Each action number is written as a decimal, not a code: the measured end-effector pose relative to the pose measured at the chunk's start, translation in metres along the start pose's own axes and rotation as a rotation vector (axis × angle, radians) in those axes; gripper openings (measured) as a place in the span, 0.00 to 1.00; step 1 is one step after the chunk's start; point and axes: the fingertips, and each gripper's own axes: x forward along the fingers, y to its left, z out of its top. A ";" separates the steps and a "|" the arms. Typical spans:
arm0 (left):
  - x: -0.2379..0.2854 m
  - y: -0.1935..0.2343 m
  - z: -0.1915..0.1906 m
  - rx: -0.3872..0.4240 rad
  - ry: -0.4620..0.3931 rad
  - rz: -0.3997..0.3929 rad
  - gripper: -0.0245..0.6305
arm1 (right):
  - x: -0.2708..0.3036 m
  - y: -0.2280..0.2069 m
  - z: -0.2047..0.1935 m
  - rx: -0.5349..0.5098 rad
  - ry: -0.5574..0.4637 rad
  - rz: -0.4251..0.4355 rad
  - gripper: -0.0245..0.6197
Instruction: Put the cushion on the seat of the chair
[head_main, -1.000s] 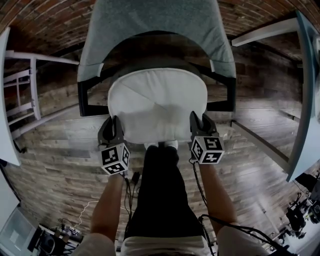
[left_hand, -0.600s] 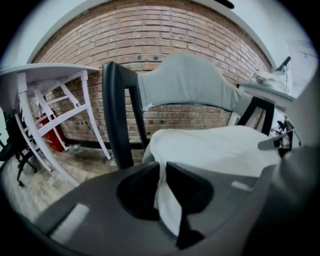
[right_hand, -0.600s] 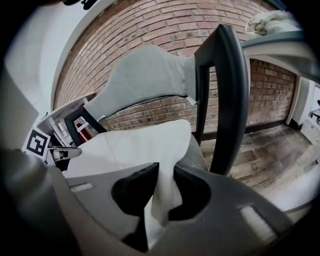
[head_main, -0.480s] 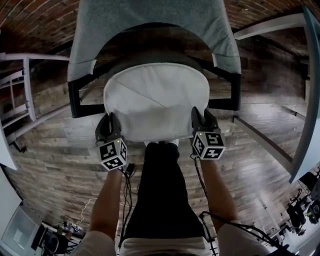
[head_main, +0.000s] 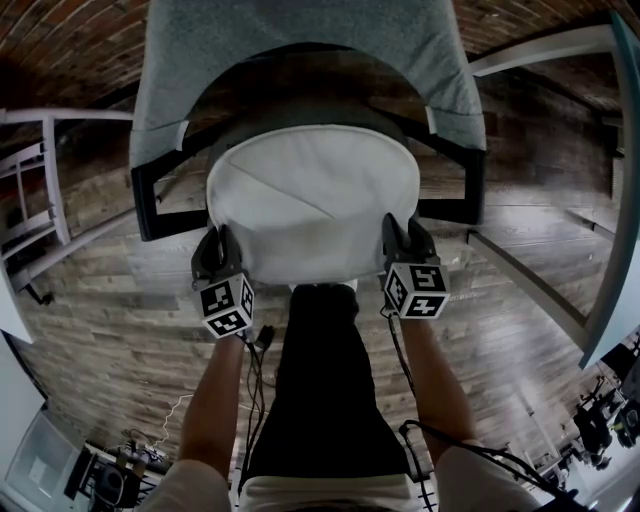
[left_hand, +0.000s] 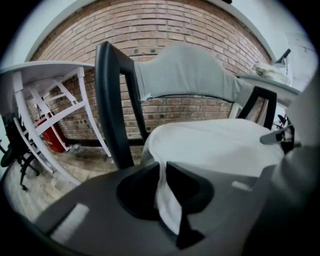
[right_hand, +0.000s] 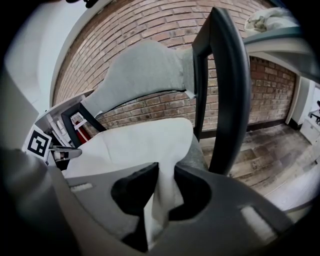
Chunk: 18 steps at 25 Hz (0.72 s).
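A white round cushion (head_main: 312, 200) lies over the seat of a black-framed chair (head_main: 156, 205) with a grey padded back (head_main: 300, 50). My left gripper (head_main: 216, 252) is shut on the cushion's near left edge, and my right gripper (head_main: 402, 240) is shut on its near right edge. In the left gripper view the white fabric (left_hand: 167, 197) is pinched between the jaws, with the cushion (left_hand: 220, 145) spread beyond them. The right gripper view shows the same pinch on the cushion's fabric (right_hand: 161, 200), with the chair's black armrest post (right_hand: 227, 90) close on the right.
The floor (head_main: 130, 300) is wood plank and a brick wall (head_main: 70, 40) stands behind the chair. A white table frame (head_main: 40, 200) is at the left, another white table edge (head_main: 610, 200) at the right. The person's legs (head_main: 320, 380) stand right in front of the seat.
Both grippers have come down with the cushion, and it now sits lower against the chair seat. The grip on both edges is unchanged.
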 end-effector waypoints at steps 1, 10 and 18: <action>0.000 0.000 0.000 0.002 0.002 0.003 0.09 | 0.000 0.000 0.000 0.002 -0.001 0.001 0.12; 0.000 0.001 0.000 0.007 0.012 0.023 0.09 | -0.003 -0.007 0.002 0.043 -0.009 -0.030 0.23; -0.003 0.005 0.007 0.027 0.008 0.018 0.15 | -0.013 -0.021 0.004 0.076 -0.028 -0.117 0.40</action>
